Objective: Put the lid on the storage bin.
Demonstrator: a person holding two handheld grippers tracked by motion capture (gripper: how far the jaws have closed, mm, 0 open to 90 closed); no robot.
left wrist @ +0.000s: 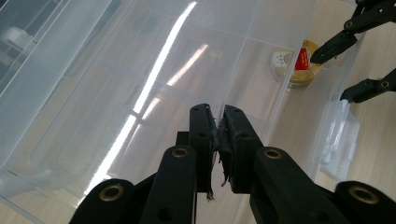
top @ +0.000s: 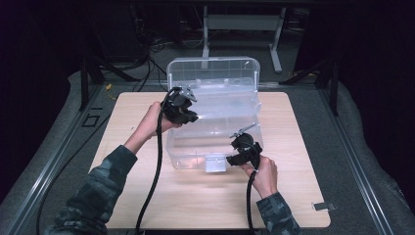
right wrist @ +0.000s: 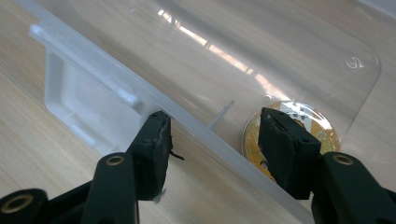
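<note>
A clear plastic box (top: 215,129) stands on the wooden table with its lid (top: 213,73) raised at the back. My left gripper (top: 193,117) (left wrist: 217,116) is shut on the thin clear rim at the box's left side. My right gripper (top: 235,159) (right wrist: 212,133) is open and straddles the front wall next to the white latch (top: 215,164) (right wrist: 79,102), one jaw outside and one inside. Inside the box, under the inner jaw, lies a round gold and red tin (right wrist: 303,123) (left wrist: 299,63). The right gripper (left wrist: 335,75) also shows at the far corner in the left gripper view.
The light wooden table (top: 147,196) has bare room in front of and beside the box. A small metal clip (top: 323,205) lies near its front right corner. Grey mats and rails flank the table, and a desk frame (top: 242,29) stands behind it.
</note>
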